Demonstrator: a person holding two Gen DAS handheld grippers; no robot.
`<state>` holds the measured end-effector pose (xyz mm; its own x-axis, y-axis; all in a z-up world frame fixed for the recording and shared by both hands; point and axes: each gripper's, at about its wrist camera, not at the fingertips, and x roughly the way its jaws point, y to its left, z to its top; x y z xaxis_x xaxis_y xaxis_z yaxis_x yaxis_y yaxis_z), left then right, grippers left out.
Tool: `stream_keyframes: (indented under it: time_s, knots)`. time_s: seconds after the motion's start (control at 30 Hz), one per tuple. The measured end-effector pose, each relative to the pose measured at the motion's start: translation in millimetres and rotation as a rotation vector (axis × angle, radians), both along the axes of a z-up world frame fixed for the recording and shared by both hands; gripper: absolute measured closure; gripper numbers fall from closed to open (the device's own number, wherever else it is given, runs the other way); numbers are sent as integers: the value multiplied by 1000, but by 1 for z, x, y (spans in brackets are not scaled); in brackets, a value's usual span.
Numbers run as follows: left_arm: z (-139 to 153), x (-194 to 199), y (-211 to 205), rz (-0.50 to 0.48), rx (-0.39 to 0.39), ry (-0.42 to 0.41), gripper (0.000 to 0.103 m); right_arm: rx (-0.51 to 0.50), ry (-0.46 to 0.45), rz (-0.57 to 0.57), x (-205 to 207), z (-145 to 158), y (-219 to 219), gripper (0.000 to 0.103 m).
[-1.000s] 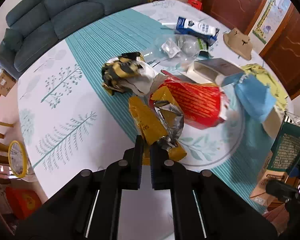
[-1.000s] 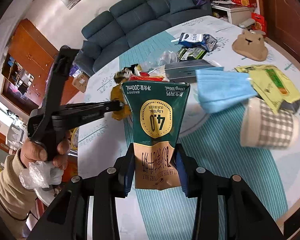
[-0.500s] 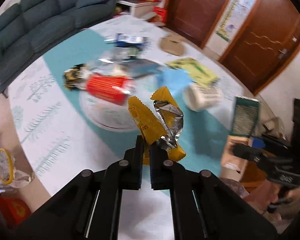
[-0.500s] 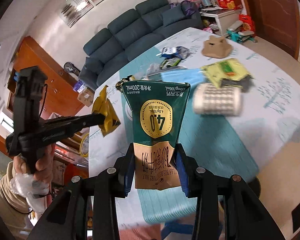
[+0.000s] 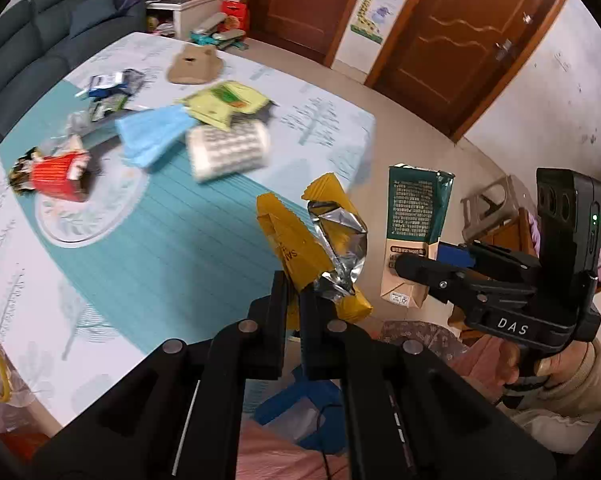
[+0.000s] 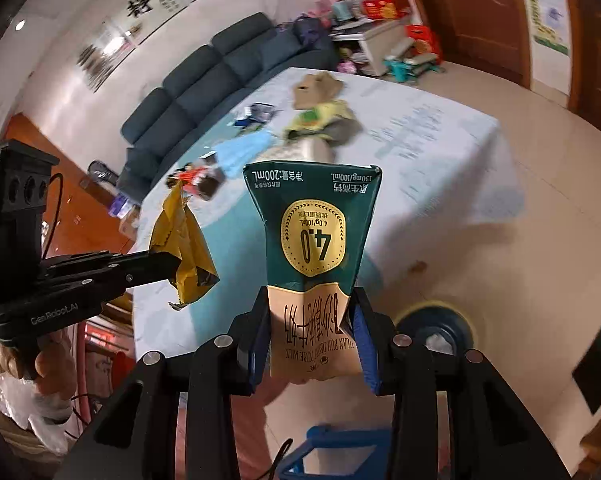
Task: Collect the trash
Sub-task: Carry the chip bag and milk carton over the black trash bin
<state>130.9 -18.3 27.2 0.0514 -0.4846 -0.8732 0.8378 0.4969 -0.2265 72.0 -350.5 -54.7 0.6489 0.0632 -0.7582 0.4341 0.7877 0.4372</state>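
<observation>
- Your left gripper (image 5: 293,300) is clamped narrow on the yellow foil wrapper (image 5: 312,248), held in the air past the bench (image 5: 180,240) edge nearest you.
- Your right gripper (image 6: 310,340) pinches the tan base of the green milk carton (image 6: 312,240), which stands upright off the bench, over open floor (image 6: 500,220).
- The remaining trash sits back from that bench edge: a blue face mask (image 5: 152,136), a checked paper cup (image 5: 228,150) and a red packet (image 5: 58,172).
- The teal strip nearest the edge is bare.
</observation>
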Motion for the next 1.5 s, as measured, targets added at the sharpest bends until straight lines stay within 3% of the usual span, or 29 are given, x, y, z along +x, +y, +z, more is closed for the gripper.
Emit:
stream_keyframes:
  time_s: [0.4,0.7,0.83,1.1,1.27,1.5]
  knots:
    - [-66,-93,-75,-118,64,-5,100,86,143,-193,-87,-90,-34,65]
    - [-131,-117,-110,-132,164,-50,100,149,253,-237,-93,-153,-48,65]
    - [-159,-121,-120,-126,189,-53,100,93,378,-224,-89,-193,-56,65]
    - [-228,-128,-141,-110,253,-79,100,140,538,-210,-75,-276,-76,65]
    - [-278,-127,-150,-119,331,-72,100,248,541,-234,-69,-316,-86,65]
    - [-325,-115,-168,-131,400,-1,100,293,539,-212,-59,-346,-89,65]
